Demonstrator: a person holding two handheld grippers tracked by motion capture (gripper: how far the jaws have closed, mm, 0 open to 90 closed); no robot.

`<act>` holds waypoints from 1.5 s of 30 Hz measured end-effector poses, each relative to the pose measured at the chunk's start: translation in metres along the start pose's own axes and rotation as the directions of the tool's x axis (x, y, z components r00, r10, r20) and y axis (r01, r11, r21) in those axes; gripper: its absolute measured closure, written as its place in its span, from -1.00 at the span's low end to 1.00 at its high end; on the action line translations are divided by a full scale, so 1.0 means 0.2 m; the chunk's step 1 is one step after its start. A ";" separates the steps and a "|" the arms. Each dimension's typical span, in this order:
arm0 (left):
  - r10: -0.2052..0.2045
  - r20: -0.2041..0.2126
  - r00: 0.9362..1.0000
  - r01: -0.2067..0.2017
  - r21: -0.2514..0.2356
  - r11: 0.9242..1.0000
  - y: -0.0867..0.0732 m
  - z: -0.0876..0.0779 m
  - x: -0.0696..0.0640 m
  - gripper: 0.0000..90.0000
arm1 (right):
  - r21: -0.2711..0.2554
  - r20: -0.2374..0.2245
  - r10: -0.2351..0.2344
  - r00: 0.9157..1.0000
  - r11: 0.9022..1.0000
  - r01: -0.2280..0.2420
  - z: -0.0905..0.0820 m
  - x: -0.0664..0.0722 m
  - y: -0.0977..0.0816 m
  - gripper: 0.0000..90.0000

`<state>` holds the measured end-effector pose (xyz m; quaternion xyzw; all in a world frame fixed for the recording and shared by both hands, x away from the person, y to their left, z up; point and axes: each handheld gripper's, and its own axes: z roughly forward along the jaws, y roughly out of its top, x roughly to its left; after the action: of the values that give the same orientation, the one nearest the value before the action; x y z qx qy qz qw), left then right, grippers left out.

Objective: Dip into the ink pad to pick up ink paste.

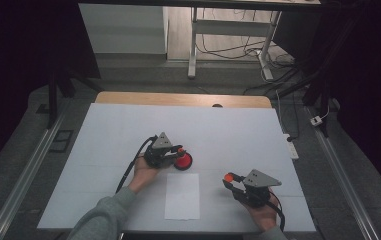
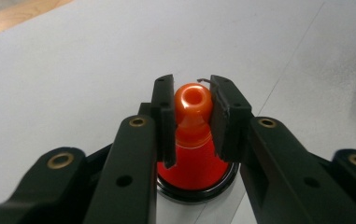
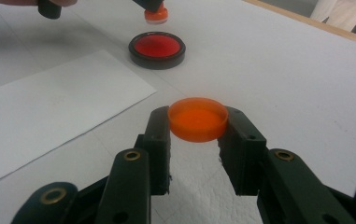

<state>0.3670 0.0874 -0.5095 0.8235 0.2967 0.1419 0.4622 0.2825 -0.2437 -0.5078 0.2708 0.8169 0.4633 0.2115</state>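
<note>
While the left claw (image 2: 192, 116) grips the stamp (image 2: 192, 100) and the right claw (image 3: 197, 123) the lid (image 3: 197, 118), dab squarely into the ink pad (image 3: 157, 49).

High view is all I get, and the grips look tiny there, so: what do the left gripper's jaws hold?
Observer: The left gripper is shut on the round knob of an orange plastic stamp.
Operator: Touching the pad?
Observer: No; its white face is apart from the round black-cased red ink pad.
Operator: And the right?
Observer: The right gripper is shut on a round orange plastic lid, held level.
</note>
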 end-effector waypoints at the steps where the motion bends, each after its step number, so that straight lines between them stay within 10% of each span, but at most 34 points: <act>1: -0.002 0.001 1.000 0.002 0.003 1.000 0.00 0.00 0.00 0.60 | 0.000 0.000 0.000 1.000 1.000 0.000 0.00 0.00 0.00 0.43; 15: -0.006 0.012 1.000 0.005 0.080 0.997 -0.05 0.09 -0.01 0.60 | 0.001 0.001 0.002 1.000 1.000 -0.002 0.00 0.00 0.00 0.43; 45: 0.010 -0.021 1.000 -0.009 0.056 0.998 -0.08 0.10 -0.04 0.61 | 0.010 -0.002 0.004 1.000 1.000 -0.004 0.00 0.00 -0.01 0.43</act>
<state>0.3654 0.0761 -0.5338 0.8360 0.3015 0.1448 0.4351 0.2820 -0.2441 -0.5091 0.2729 0.8188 0.4598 0.2087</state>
